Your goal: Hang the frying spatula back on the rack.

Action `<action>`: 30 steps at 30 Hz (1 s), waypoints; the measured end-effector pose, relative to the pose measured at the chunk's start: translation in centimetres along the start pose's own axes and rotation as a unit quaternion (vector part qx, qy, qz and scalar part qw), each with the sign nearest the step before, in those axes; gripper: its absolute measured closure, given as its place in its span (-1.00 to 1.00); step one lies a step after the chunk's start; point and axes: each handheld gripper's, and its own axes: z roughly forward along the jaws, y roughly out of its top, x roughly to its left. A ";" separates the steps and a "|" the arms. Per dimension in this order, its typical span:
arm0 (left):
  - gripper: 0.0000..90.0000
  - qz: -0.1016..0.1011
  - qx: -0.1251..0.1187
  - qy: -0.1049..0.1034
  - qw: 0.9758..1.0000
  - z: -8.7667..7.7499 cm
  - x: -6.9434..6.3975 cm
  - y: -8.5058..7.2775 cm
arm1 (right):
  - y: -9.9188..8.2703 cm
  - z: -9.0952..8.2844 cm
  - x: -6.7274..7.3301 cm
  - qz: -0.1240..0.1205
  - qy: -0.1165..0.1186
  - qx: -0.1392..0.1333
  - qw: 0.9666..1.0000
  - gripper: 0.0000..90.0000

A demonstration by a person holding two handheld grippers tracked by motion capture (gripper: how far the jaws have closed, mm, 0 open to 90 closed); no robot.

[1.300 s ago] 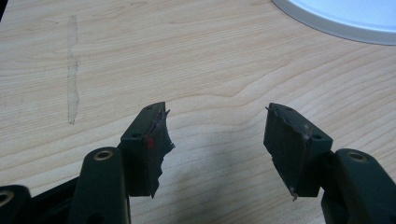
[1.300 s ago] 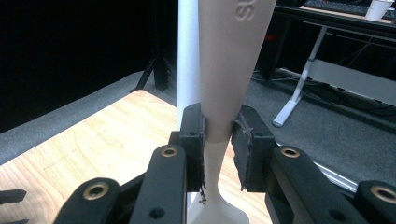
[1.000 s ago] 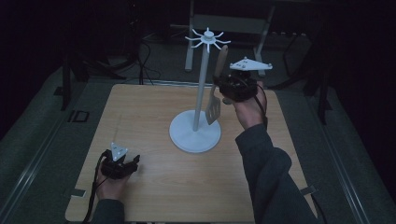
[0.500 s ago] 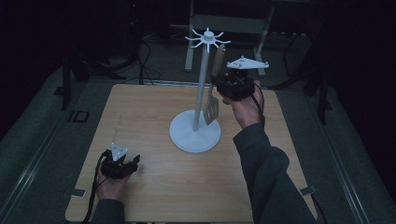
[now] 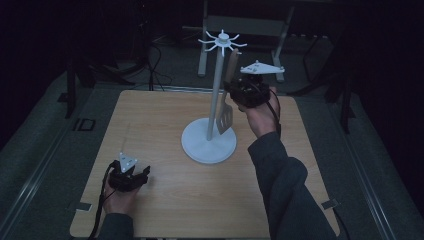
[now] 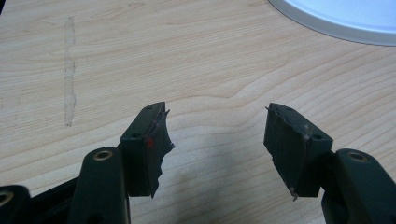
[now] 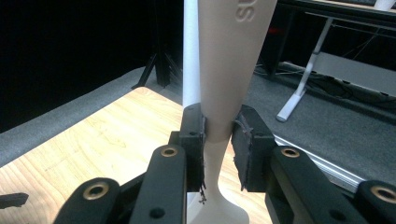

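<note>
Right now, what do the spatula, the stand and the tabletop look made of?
Spatula: likely matte beige plastic; smooth moulded handle with raised lettering, slotted blade. It is clamped in the right gripper.
Stand: white, smooth, slight sheen on the round base; plastic or painted metal, can't tell which.
Tabletop: light wood grain, flat satin finish; probably laminate or veneer, with a dull smear.

The right gripper has edged a little to the left in the high view, toward the pole of the white stand. Its grey plate now sits slightly nearer the stand's hooks. The spatula clamped in its jaws came along, so the blade hangs a touch closer to the pole, above the round base. The right hand and sleeve shifted with it by the same small amount, mostly between the two earlier pictures.
</note>
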 end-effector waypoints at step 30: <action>-0.12 0.001 -0.001 -0.001 1.000 0.0 0.0 0.1 | -1.3 -0.1 -0.6 0.011 0.000 0.000 1.000 0.10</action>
